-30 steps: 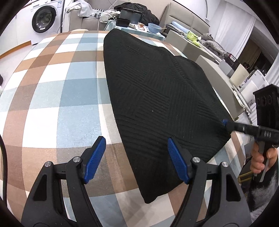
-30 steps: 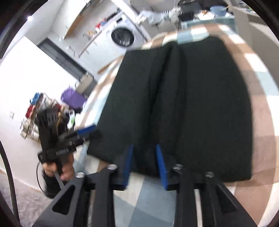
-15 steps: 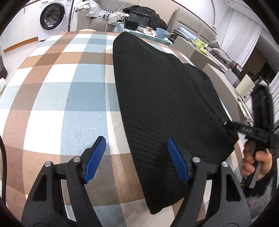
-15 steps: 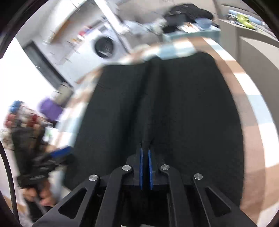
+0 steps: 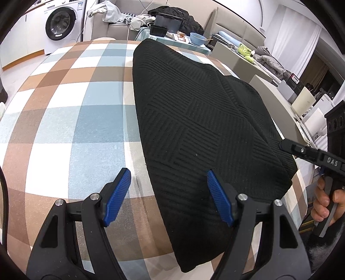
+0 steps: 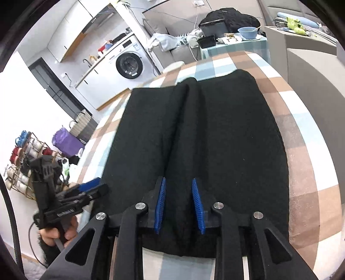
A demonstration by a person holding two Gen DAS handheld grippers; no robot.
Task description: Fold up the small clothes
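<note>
A black knit garment (image 5: 200,120) lies flat on the checked tablecloth (image 5: 71,120), with a raised fold running along its length (image 6: 185,120). My left gripper (image 5: 168,193) is open at the garment's near left corner, its right finger over the cloth and its left finger over the table. My right gripper (image 6: 179,204) is open over the near edge of the garment, its blue pads (image 6: 160,201) either side of the fold and holding nothing. It also shows at the right in the left wrist view (image 5: 310,155).
The table's right edge (image 6: 306,150) runs close to the garment. A washing machine (image 5: 62,23), a sofa with clothes (image 5: 120,17) and a side table with a blue bowl (image 5: 197,38) stand beyond the table's far end.
My right gripper closed on the garment's fold half a second ago and has now opened again. The left gripper stayed open and shifted slightly along the garment's left edge.
</note>
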